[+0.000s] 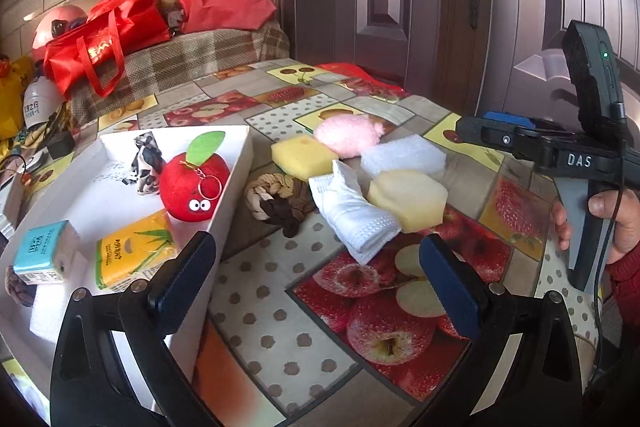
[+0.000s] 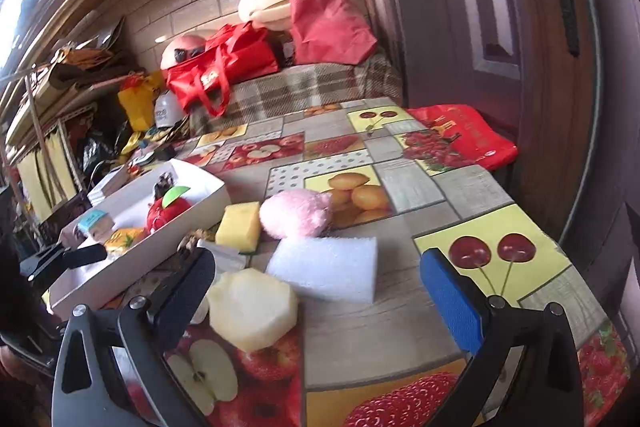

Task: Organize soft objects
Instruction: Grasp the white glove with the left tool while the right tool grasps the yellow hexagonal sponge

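A fruit-patterned desk (image 1: 280, 327) carries a white tray (image 1: 236, 163) at ten o'clock holding a red apple plush (image 1: 188, 187), with sponges and a white sock (image 1: 352, 211) clustered at twelve o'clock, while the left gripper (image 1: 316, 267) and right gripper (image 2: 316, 283) hover wide open, empty.

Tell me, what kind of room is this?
Probably a lived-in room at someone's home. A fruit-print tablecloth covers the table, red shopping bags are piled on a plaid blanket, and a wooden door stands behind. Soft toys and sponges sit out.
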The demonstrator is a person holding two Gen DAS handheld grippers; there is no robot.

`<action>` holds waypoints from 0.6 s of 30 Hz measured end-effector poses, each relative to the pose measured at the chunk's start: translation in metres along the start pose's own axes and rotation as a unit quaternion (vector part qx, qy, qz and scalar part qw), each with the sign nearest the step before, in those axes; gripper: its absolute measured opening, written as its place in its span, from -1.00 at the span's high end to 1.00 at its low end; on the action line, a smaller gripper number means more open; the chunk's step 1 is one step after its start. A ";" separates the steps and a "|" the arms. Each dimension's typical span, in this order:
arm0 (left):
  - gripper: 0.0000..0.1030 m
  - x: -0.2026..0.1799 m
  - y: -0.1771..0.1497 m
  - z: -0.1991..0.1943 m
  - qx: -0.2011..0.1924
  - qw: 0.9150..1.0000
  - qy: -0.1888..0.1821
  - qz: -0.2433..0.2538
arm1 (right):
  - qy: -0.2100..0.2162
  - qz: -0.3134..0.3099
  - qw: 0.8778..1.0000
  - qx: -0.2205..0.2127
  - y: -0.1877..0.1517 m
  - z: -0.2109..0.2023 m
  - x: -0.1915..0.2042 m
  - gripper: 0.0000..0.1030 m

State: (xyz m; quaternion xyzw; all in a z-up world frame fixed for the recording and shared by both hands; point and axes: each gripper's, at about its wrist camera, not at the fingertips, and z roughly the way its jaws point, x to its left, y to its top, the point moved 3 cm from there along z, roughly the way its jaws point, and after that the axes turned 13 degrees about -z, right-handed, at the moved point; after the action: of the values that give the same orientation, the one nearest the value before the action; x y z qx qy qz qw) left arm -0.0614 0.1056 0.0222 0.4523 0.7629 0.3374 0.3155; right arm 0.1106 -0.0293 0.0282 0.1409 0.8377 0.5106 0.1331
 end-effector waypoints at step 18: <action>-0.83 -0.003 0.006 0.029 0.046 0.998 -0.009 -0.036 | 0.064 -0.105 0.981 0.147 -0.021 0.050 0.026 -0.14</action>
State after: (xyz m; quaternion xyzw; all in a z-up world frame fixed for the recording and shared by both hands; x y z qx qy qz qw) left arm -0.0341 0.1122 0.0110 0.4417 0.7907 0.2860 0.3128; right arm 0.1029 0.0121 -0.0143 0.0374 0.9207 0.3727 0.1094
